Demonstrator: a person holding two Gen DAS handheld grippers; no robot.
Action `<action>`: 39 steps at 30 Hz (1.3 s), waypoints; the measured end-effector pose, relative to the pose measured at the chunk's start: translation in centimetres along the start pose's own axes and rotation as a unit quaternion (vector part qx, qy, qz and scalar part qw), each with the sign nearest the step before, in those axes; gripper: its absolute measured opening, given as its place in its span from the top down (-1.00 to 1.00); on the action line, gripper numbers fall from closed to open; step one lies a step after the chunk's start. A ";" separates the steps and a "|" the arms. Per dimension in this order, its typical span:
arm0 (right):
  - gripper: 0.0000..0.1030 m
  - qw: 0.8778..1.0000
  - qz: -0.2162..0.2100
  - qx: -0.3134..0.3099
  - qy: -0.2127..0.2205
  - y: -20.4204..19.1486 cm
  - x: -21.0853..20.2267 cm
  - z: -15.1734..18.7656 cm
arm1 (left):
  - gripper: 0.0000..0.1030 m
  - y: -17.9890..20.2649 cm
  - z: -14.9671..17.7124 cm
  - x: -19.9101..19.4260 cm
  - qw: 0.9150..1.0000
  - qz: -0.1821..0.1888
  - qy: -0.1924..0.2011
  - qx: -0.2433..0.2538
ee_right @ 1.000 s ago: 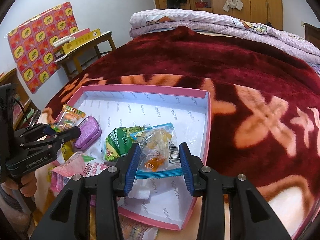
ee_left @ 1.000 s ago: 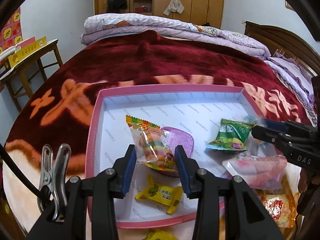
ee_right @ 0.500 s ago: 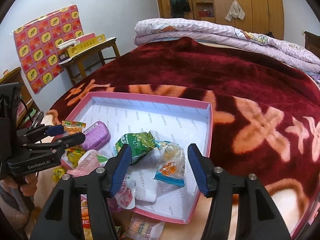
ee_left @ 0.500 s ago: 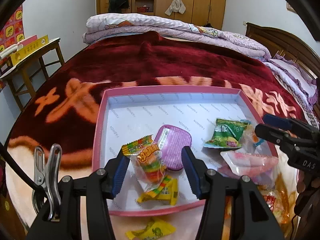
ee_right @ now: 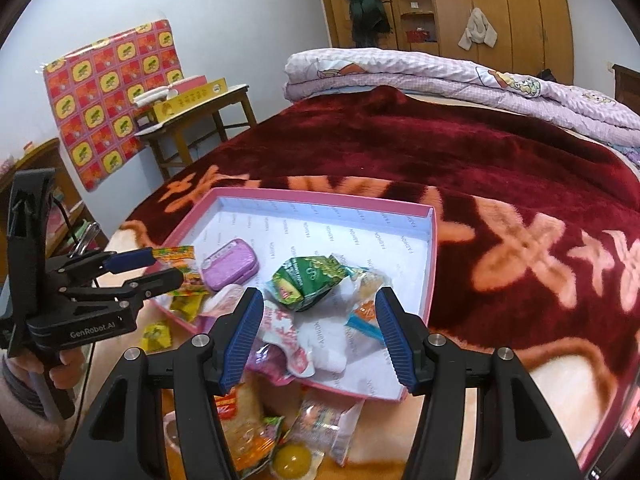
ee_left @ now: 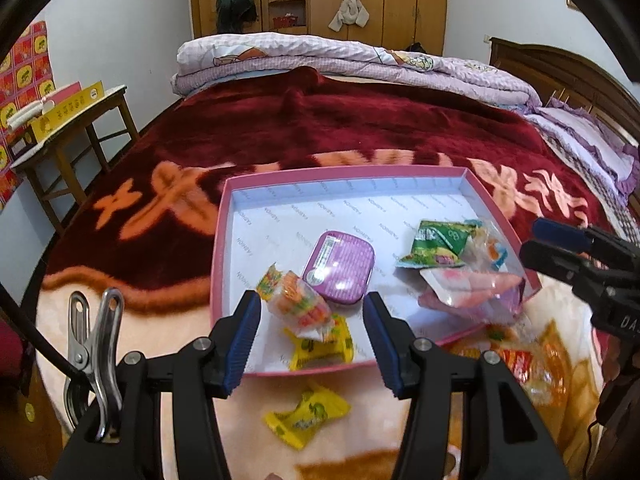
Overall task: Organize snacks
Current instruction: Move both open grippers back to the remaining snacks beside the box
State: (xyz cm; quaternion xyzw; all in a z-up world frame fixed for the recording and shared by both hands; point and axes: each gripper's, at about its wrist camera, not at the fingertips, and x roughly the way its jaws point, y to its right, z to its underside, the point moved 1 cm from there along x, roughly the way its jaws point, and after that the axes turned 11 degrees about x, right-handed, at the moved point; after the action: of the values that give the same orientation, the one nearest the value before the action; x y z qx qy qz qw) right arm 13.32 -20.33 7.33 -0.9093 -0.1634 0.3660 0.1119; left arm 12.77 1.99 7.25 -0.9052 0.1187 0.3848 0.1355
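Note:
A pink box (ee_left: 224,240) with a white inside lies on the red blanket. In its near left corner a striped candy packet (ee_left: 296,304) rests on a yellow packet (ee_left: 320,346), beside a purple tin (ee_left: 340,268). My left gripper (ee_left: 311,308) hangs open above and behind them, touching nothing. A green packet (ee_right: 308,280), a clear packet with orange sweets (ee_right: 366,300) and a pink packet (ee_right: 280,332) lie at the box's near right. My right gripper (ee_right: 319,304) stands open over them, pads clear of all three.
Loose snacks lie on the blanket outside the box's near edge: a yellow packet (ee_left: 306,412), an orange bag (ee_right: 244,412) and a clear packet (ee_right: 324,428). A folded quilt (ee_left: 360,60) sits far back. A wooden side table (ee_left: 68,120) stands left of the bed.
Both grippers opened and let go of their packets, which now lie in the box. Both hands have drawn back and up from it.

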 end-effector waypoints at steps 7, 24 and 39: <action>-0.16 1.000 -0.009 0.003 0.006 -0.5 -1.4 0.7 | -0.09 0.4 1.0 -1.4 1.000 0.000 -0.003 0.005; -0.16 1.000 -0.010 0.007 0.004 -0.9 -3.4 3.1 | -0.09 -0.3 3.8 -3.5 1.000 -0.003 -0.013 -0.020; -0.16 1.000 -0.018 0.010 -0.003 -1.4 -4.2 5.3 | -0.09 -0.9 6.0 -3.5 0.999 0.003 -0.030 -0.045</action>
State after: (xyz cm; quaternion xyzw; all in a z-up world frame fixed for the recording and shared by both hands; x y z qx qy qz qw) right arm 6.45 -20.23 6.67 -0.9038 -0.1764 0.3685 0.1273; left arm 6.68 5.25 5.95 -0.8981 0.0997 0.4173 0.0966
